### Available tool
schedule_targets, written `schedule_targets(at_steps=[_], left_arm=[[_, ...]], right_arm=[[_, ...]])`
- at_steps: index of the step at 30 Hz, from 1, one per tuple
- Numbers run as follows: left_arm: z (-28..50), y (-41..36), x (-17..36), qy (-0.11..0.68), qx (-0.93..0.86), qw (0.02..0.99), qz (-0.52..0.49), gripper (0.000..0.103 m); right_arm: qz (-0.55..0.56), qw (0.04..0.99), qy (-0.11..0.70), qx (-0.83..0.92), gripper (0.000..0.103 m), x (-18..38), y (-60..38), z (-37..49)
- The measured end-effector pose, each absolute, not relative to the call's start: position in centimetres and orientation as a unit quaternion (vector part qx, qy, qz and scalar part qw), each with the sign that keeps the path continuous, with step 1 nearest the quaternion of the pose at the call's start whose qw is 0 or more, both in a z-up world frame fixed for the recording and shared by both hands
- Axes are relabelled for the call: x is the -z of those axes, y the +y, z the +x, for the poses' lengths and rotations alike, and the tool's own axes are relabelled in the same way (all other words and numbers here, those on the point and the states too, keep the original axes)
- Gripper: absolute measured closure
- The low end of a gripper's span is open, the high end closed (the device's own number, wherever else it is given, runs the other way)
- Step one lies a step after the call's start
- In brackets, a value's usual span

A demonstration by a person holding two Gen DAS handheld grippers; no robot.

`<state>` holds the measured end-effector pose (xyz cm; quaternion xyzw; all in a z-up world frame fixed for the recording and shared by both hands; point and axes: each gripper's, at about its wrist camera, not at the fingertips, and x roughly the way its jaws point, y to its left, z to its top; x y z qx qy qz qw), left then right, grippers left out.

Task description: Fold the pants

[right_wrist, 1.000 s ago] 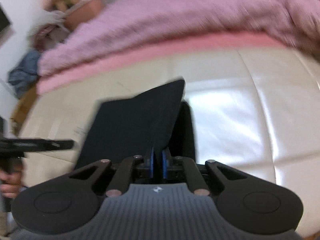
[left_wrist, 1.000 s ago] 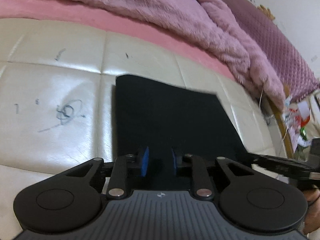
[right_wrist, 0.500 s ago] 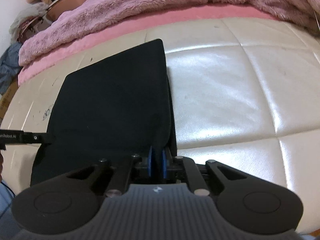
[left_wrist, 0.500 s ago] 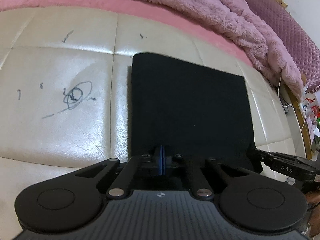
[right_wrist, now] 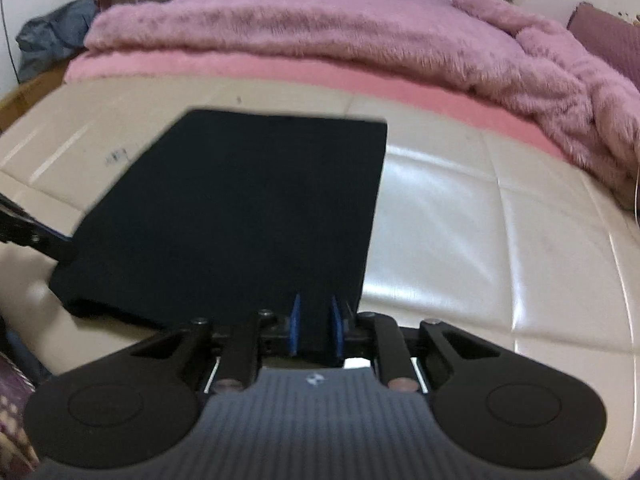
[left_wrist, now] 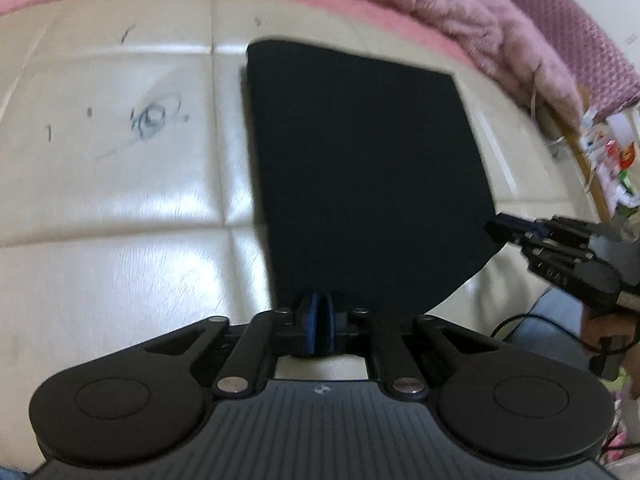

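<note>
The right gripper (right_wrist: 316,330) has just spread off the folded black pants (right_wrist: 256,208) on the cream cushion (right_wrist: 480,240), while the left gripper (left_wrist: 319,320) pinches their near edge, so this fold looks done.

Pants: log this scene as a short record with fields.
pants: black, folded, roughly rectangular, lying on the pad
pad: cream, quilted, glossy
blanket: pink, fluffy, beyond the pad
scribbles: on the pad, left of the pants in the left wrist view
left claw: pinching the pants' near edge, jaws just eased open slightly
right claw: pads apart, jaws just opening, pants' near edge between them
</note>
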<state>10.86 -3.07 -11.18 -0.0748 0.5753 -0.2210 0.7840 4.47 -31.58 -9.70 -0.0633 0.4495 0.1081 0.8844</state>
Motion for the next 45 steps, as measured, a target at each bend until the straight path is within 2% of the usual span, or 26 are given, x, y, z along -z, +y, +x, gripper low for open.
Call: schedule_targets(at_steps=[7, 20, 32, 38, 39, 40, 41, 42, 43, 44, 45], left_arm=[[10.9, -2.6, 10.3, 0.577, 0.234, 0.779, -0.076, 0.095], [18.7, -2.7, 7.7, 0.484, 0.198, 0.845, -0.11, 0.095], [23.6, -4.2, 11.6, 0.508, 0.148, 0.841, -0.115, 0.095], [23.8, -3.2, 11.2, 0.509, 0.151, 0.836, -0.139, 0.095], [23.6, -3.0, 10.8, 0.505, 0.154, 0.837, -0.145, 0.092], [23.4, -2.6, 10.4, 0.501, 0.154, 0.839, -0.149, 0.08], [23.0, -2.3, 10.0, 0.496, 0.153, 0.841, -0.153, 0.065], [22.6, -2.0, 9.7, 0.492, 0.154, 0.842, -0.156, 0.059], [22.2, -1.7, 9.5, 0.49, 0.159, 0.842, -0.161, 0.053], [21.9, -1.6, 9.5, 0.491, 0.163, 0.84, -0.164, 0.052], [21.6, -1.4, 9.5, 0.494, 0.165, 0.837, -0.168, 0.051]], right_arm=[[-0.038, 0.881, 0.46, -0.103, 0.091, 10.0, -32.3, 4.8], [0.047, 0.908, 0.407, -0.087, 0.09, 6.9, -34.1, 11.3], [0.059, 0.894, 0.438, -0.078, 0.092, 10.5, -33.6, 18.1], [0.081, 0.892, 0.438, -0.08, 0.091, 10.9, -34.2, 18.4], [0.088, 0.891, 0.437, -0.082, 0.089, 10.5, -34.5, 18.3], [0.1, 0.892, 0.433, -0.084, 0.085, 10.2, -34.8, 18.1], [0.115, 0.892, 0.429, -0.085, 0.065, 9.9, -35.3, 17.8], [0.133, 0.891, 0.426, -0.084, 0.047, 9.6, -35.9, 17.5], [0.154, 0.888, 0.426, -0.082, 0.041, 9.5, -36.6, 17.1], [0.173, 0.883, 0.429, -0.085, 0.037, 9.6, -37.2, 16.7], [0.198, 0.874, 0.435, -0.09, 0.037, 9.8, -38.0, 16.3]])
